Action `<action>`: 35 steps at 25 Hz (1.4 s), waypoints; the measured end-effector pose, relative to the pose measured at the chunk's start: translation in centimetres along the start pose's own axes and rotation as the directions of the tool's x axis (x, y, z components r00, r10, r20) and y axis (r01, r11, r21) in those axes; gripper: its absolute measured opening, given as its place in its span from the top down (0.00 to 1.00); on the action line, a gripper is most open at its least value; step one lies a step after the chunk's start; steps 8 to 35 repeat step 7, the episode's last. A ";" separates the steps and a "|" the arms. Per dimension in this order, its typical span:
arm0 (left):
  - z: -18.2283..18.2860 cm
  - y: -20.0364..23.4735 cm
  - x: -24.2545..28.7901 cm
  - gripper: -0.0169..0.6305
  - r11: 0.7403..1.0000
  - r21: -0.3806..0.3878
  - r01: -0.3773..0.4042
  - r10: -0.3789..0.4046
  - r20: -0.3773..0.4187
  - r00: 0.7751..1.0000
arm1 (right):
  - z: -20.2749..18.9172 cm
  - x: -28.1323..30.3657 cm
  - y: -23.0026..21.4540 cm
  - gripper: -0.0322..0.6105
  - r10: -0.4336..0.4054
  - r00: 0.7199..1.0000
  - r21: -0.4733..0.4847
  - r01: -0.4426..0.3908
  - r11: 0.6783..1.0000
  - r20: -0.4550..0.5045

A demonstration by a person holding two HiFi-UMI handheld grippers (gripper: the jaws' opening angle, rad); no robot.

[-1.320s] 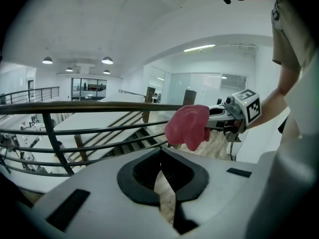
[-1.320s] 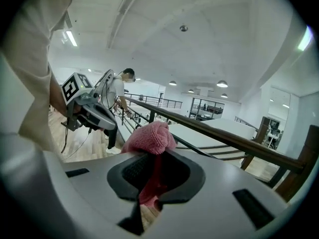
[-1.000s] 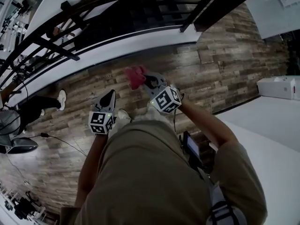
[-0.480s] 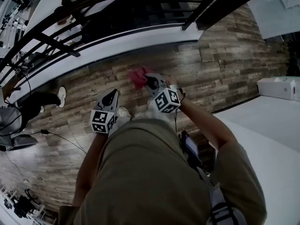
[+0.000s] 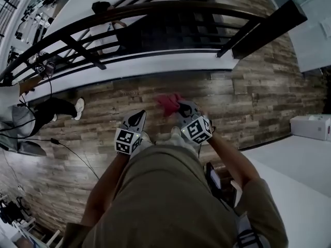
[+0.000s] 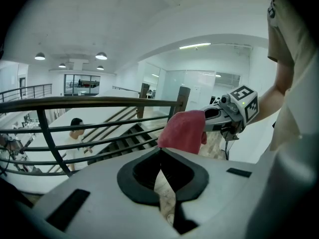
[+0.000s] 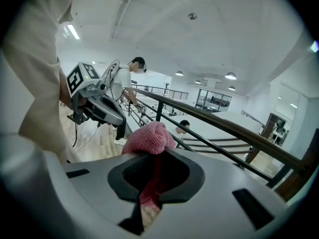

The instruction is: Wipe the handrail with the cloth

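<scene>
Cloth (image 5: 168, 103) is clamped in the right gripper (image 5: 181, 107), left gripper (image 5: 138, 115) closed empty; wiping is judged unstarted, and the handrail (image 5: 155, 6) at twelve o'clock must be reached.

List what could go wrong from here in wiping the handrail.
The right gripper pinches only part of the bunched cloth, so rubbing the handrail could pull it loose. A dropped cloth could fall past the bars toward the person below. The shut left gripper, close by, could bump it.
</scene>
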State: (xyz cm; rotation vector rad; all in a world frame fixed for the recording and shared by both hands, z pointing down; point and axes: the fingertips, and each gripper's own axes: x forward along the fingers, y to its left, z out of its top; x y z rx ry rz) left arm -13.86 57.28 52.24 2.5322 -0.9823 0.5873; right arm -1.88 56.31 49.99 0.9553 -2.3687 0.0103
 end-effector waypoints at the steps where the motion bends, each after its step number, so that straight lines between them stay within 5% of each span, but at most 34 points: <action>1: -0.2 -0.1 -0.1 0.95 1.000 -0.001 0.003 -0.003 -0.008 1.000 | 0.0 -0.2 0.0 0.88 -0.006 1.000 0.021 0.006 1.000 0.000; 7: -0.3 0.3 -1.5 0.95 1.000 -0.013 0.002 -0.002 -0.005 1.000 | 0.7 -0.8 0.6 0.88 -0.029 0.999 0.112 0.027 0.993 0.019; 35: -0.3 0.3 -1.5 0.95 1.000 -0.013 0.002 -0.002 -0.005 1.000 | 0.7 -0.8 0.6 0.88 -0.029 0.999 0.112 0.027 0.993 0.019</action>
